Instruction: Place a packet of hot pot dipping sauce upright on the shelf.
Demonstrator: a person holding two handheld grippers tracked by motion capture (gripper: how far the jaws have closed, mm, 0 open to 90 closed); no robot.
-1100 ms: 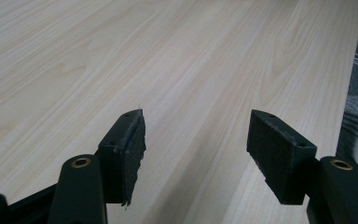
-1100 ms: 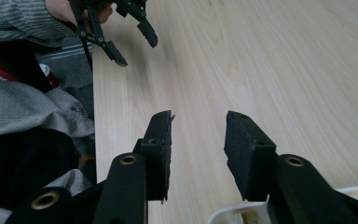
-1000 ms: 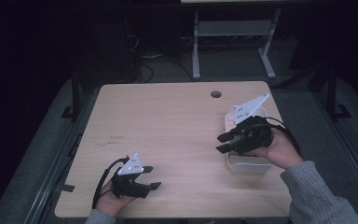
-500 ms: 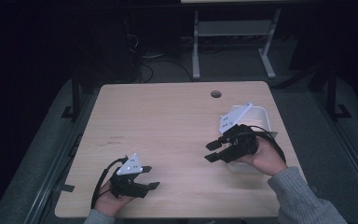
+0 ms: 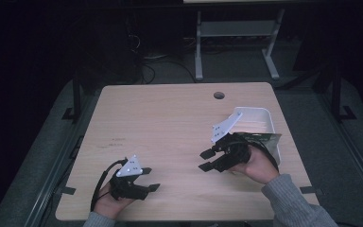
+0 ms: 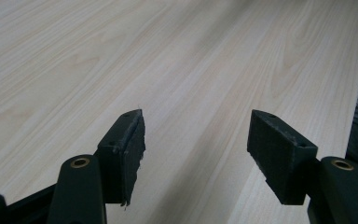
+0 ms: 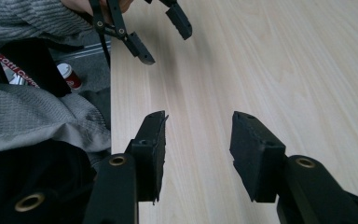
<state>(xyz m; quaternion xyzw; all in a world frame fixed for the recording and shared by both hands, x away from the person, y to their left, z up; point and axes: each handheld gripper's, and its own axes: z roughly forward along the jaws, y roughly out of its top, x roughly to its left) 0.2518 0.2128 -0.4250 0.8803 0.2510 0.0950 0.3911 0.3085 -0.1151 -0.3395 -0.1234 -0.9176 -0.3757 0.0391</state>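
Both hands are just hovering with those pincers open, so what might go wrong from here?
1. The right gripper sits close to the white bin at the table's right edge; a careless swing back might knock it off.
2. The left gripper's cable loops near the front edge and might snag.

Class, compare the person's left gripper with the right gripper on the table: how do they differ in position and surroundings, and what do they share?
The left gripper sits near the table's front edge on the person's left; the right gripper is farther in, on the right. The right gripper lies beside a white bin; the left gripper has only bare wood around it. The right gripper's grey plate tilts up more steeply than the left's. Both are open and hold nothing.
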